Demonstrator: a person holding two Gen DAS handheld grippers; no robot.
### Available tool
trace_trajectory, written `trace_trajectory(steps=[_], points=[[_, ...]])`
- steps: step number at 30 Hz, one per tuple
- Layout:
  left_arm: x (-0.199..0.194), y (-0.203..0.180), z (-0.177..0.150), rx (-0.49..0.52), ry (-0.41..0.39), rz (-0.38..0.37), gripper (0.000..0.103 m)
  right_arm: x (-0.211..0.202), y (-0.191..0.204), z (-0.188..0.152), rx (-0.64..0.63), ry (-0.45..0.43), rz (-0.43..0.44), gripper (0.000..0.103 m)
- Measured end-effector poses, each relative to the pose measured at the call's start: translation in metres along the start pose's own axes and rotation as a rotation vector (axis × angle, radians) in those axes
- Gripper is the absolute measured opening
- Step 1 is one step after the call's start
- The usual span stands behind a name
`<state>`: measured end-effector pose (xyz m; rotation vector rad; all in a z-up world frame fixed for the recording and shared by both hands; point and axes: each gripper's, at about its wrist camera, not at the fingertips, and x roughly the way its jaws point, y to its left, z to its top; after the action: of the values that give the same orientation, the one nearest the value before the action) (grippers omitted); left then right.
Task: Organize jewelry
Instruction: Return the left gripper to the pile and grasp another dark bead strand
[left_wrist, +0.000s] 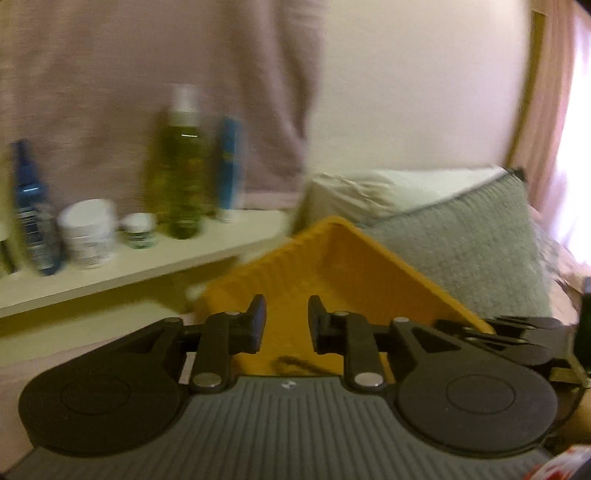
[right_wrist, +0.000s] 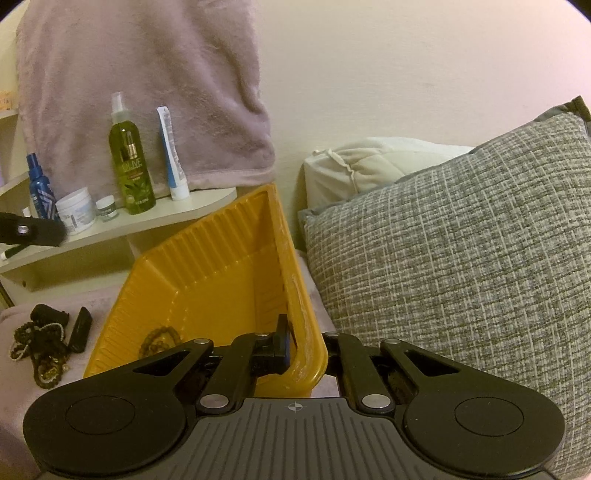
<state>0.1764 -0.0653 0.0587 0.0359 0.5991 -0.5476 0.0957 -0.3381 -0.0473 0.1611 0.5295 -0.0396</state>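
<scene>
- The right gripper (right_wrist: 295, 347) is clamped on the near right rim of the yellow plastic tray (right_wrist: 207, 280); one finger sits inside the wall, the other outside, drawn narrow against it.
- The tray stands tilted, its far corner raised toward the shelf (right_wrist: 155, 218) and its ribbed floor sloping down to the near side.
- One beaded bracelet (right_wrist: 159, 341) lies low on the tray floor, close to the near edge.
- The remaining jewelry pile (right_wrist: 38, 350), beads and chains in a tangle, rests on the pink bedcover (right_wrist: 14, 373) left of the tray, just beside a small black case (right_wrist: 80, 329).
- The left gripper (left_wrist: 287, 321) hovers over the tray's near part, fingers moderately apart and holding nothing. Its view is motion-blurred.
- A dark strand (left_wrist: 291, 363) shows just below those fingers; blur prevents identifying it.
- Judgement: sorting is at an early stage; most pieces are outside the tray.
- Risk: the grip is on a thin rim only. A slip or twist could drop the tray and spill the bracelet.
- Risk: further tilt could slide the bracelet over the near edge.
- Risk: the pile is tangled; lifting one chain may drag others off the bed.
- Risk: the grey cushion (right_wrist: 461, 251) crowds the tray's right side and could push against it on any move that way.
</scene>
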Motion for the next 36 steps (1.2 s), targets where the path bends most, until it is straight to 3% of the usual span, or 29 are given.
trace_trajectory(steps=[9, 14, 20, 25, 32, 36], points=[[-0.051, 0.08, -0.04, -0.132, -0.042, 0.337, 0.025, 0.0, 0.0, 0.0, 0.002, 0.001, -0.003, 0.006], [-0.063, 0.104, -0.074, -0.193, -0.017, 0.439, 0.025, 0.0, 0.0, 0.0, 0.0, 0.002, -0.005, 0.006], [-0.052, 0.106, -0.112, -0.239, 0.038, 0.464, 0.025, 0.001, 0.001, -0.002, -0.011, 0.008, -0.011, 0.006], [-0.035, 0.099, -0.132, -0.243, 0.077, 0.44, 0.025, 0.003, 0.001, -0.002, -0.019, 0.014, -0.014, 0.006], [-0.001, 0.091, -0.136, -0.218, 0.114, 0.403, 0.025, 0.006, -0.001, -0.001, -0.025, 0.02, -0.015, 0.006], [0.014, 0.088, -0.136, -0.188, 0.135, 0.394, 0.019, 0.007, -0.001, -0.001, -0.026, 0.021, -0.016, 0.006]])
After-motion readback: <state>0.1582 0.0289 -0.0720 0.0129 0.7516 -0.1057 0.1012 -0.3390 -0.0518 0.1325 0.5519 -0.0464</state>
